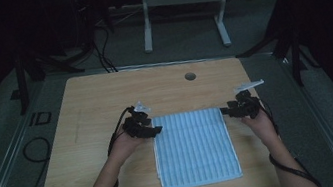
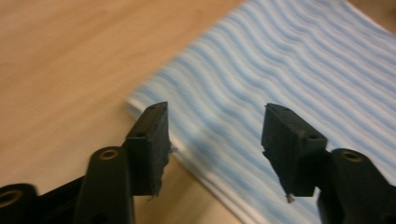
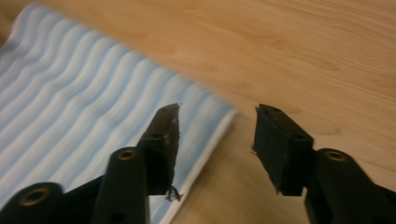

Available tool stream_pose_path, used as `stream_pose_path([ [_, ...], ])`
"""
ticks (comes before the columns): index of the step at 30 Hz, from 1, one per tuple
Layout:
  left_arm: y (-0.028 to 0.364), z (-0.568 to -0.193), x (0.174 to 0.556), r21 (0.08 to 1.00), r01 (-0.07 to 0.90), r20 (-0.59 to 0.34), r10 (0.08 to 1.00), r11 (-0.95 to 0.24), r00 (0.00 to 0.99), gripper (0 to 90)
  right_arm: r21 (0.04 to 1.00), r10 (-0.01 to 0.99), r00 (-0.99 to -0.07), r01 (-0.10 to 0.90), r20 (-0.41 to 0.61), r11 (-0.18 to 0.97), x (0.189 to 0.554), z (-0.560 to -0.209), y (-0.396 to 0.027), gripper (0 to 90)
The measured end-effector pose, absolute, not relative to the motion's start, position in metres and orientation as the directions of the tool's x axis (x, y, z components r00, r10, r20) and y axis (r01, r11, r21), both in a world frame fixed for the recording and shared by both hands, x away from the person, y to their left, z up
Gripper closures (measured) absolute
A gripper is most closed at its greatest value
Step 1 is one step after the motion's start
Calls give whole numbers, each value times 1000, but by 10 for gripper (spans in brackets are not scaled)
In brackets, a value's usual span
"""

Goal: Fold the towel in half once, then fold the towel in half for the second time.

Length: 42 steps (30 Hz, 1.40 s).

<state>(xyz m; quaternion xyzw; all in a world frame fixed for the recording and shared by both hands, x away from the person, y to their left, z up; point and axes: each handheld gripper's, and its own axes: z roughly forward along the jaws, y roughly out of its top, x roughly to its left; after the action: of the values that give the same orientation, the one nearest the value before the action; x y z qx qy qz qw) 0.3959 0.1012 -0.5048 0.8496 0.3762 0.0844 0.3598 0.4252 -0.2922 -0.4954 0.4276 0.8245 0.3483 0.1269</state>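
A folded blue-and-white striped towel (image 1: 194,147) lies flat on the wooden table (image 1: 94,100), near the front middle. My left gripper (image 1: 158,131) hovers at the towel's far left corner, open, jaws straddling the towel's edge (image 2: 187,140). My right gripper (image 1: 223,111) sits at the towel's far right corner (image 3: 219,112), open too, one jaw over the cloth and the other over bare wood. In the left gripper view the towel (image 2: 289,70) spreads away to the upper right. Nothing is held between either pair of jaws.
A round cable hole (image 1: 190,76) sits near the table's far edge. A white desk frame (image 1: 181,5) stands on the floor beyond the table. Cables (image 1: 36,149) trail along the left side, and dark stands flank the table at both sides.
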Motion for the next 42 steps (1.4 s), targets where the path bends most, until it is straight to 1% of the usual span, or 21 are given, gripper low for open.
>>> stream_pose_path([
  [1, 106, -505, 406, 675, 599, -140, 722, -431, 677, 395, 676, 816, -567, 646, 115, 355, 435, -497, -294, 472],
  [4, 109, -508, 414, 672, 613, -149, 734, -416, 662, 394, 666, 823, -550, 667, 138, 334, 443, -499, -293, 468],
  [5, 112, -512, 422, 665, 633, -172, 743, -397, 646, 395, 653, 829, -541, 681, 141, 333, 449, -502, -291, 467],
  [11, 110, -525, 437, 646, 667, -219, 747, -371, 627, 379, 615, 822, -546, 707, 162, 349, 463, -514, -278, 454],
  [14, 106, -528, 439, 639, 666, -221, 737, -386, 639, 380, 600, 818, -552, 714, 163, 362, 465, -519, -272, 459],
  [15, 103, -532, 439, 622, 670, -209, 739, -405, 641, 380, 586, 811, -565, 712, 152, 386, 466, -523, -267, 494],
  [16, 103, -532, 439, 622, 670, -209, 739, -405, 641, 381, 586, 811, -565, 712, 152, 386, 466, -523, -267, 494],
  [17, 101, -535, 441, 616, 676, -217, 737, -405, 640, 395, 554, 805, -575, 722, 149, 413, 467, -529, -263, 535],
  [18, 101, -535, 441, 616, 676, -217, 737, -405, 640, 428, 554, 805, -575, 722, 149, 413, 467, -529, -263, 535],
  [19, 99, -536, 443, 615, 683, -232, 737, -395, 635, 443, 544, 804, -580, 720, 130, 431, 467, -533, -261, 629],
  [20, 99, -536, 443, 615, 683, -232, 737, -395, 635, 484, 539, 804, -578, 725, 139, 428, 468, -533, -261, 703],
  [21, 97, -535, 443, 623, 671, -228, 727, -402, 647, 592, 541, 801, -579, 726, 150, 423, 467, -532, -262, 795],
  [22, 97, -535, 443, 623, 671, -228, 727, -402, 647, 638, 541, 801, -579, 726, 150, 423, 467, -532, -262, 795],
  [23, 95, -532, 442, 639, 657, -242, 707, -400, 665, 787, 555, 794, -595, 704, 121, 443, 465, -529, -260, 841],
  [25, 91, -527, 441, 652, 640, -240, 690, -406, 683, 858, 558, 784, -609, 695, 120, 454, 462, -526, -259, 852],
  [29, 87, -513, 433, 687, 606, -243, 660, -400, 711, 868, 571, 772, -625, 678, 117, 463, 457, -520, -260, 854],
  [31, 89, -501, 426, 714, 588, -255, 641, -380, 724, 870, 603, 759, -642, 650, 110, 462, 448, -511, -263, 854],
  [34, 91, -495, 420, 725, 573, -247, 633, -382, 734, 871, 616, 752, -652, 632, 96, 469, 442, -506, -265, 854],
  [36, 92, -490, 414, 731, 566, -240, 632, -382, 737, 871, 634, 744, -662, 615, 91, 469, 434, -499, -267, 853],
  [39, 97, -482, 401, 752, 547, -264, 594, -367, 760, 871, 675, 729, -682, 569, 68, 469, 417, -485, -271, 854],
  [42, 101, -479, 394, 758, 539, -256, 592, -367, 764, 871, 707, 717, -694, 542, 72, 454, 403, -475, -277, 854],
])
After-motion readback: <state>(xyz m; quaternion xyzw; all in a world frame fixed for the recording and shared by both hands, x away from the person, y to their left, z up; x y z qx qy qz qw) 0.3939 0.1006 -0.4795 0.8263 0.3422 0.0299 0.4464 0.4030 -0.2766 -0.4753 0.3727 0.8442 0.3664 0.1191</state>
